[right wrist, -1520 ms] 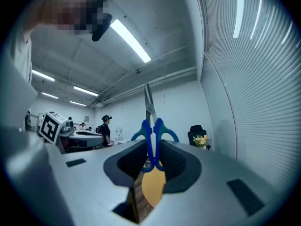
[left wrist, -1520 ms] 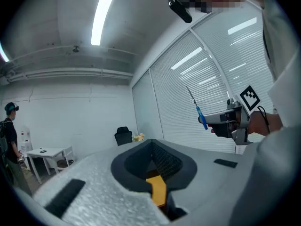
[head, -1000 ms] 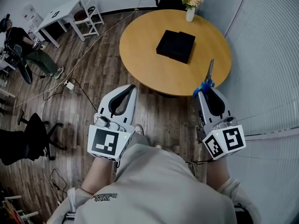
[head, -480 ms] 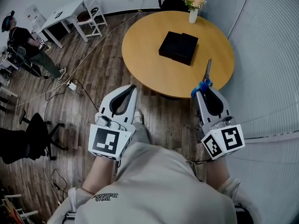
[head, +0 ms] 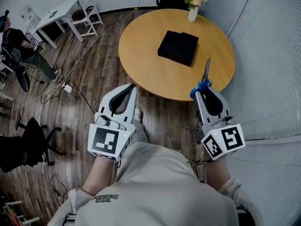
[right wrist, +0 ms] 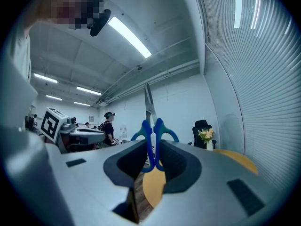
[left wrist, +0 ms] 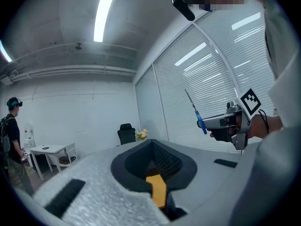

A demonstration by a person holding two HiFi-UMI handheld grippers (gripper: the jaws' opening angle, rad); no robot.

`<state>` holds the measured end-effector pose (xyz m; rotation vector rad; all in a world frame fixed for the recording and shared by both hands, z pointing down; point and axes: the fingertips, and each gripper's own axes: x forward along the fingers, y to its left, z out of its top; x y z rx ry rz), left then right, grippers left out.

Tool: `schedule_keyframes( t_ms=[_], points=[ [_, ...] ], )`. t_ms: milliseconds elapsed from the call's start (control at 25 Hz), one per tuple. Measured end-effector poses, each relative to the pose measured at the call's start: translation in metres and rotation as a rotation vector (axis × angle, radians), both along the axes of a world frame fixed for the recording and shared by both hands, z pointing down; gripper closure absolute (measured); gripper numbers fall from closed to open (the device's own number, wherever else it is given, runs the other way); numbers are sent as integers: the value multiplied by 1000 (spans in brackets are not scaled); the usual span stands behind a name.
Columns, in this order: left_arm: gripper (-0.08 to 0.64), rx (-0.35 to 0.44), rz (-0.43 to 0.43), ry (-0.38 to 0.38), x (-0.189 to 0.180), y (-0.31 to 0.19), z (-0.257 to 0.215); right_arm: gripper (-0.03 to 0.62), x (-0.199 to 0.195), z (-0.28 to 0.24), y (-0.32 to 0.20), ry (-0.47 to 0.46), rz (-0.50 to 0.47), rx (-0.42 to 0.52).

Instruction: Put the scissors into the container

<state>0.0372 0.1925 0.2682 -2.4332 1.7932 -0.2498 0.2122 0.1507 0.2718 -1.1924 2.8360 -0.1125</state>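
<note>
Scissors (head: pixel 204 74): blue handles pinched between the pressed-together fingers of the right gripper (head: pixel 200 85), blades closed and pointing away from the person, tip over the near right part of the round table (head: pixel 141 46). The right gripper view confirms it: both handle loops sit in the jaw gap with the blades rising straight up.

Change over the last second: small. The scissors and right gripper have crept slightly left and toward the table, and the tip leans a little more toward the black container (head: pixel 178 47). The grip looks the same, with no slip visible.

Container: middle of the table, well apart from the scissors tip, farther in and to the left. Whether its top is open I cannot tell from here.

Left gripper (head: pixel 132 87): fingers together, nothing between them, held over the floor short of the near table edge. It has hardly moved.

Reading: transport phase, early. The carry is under way but most of the reach remains. The next move needs travel forward and left, then the blades tipped down over the container.

Beyond: a vase of flowers (head: pixel 192 6) at the far table edge.
</note>
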Motion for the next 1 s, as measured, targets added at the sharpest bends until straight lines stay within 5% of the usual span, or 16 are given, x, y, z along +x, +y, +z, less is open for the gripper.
schedule_keyframes(
  t_ms=[1000],
  points=[
    [538, -129, 283, -14, -84, -241, 28, 497, -102, 41, -194, 106, 225, -185]
  ],
)
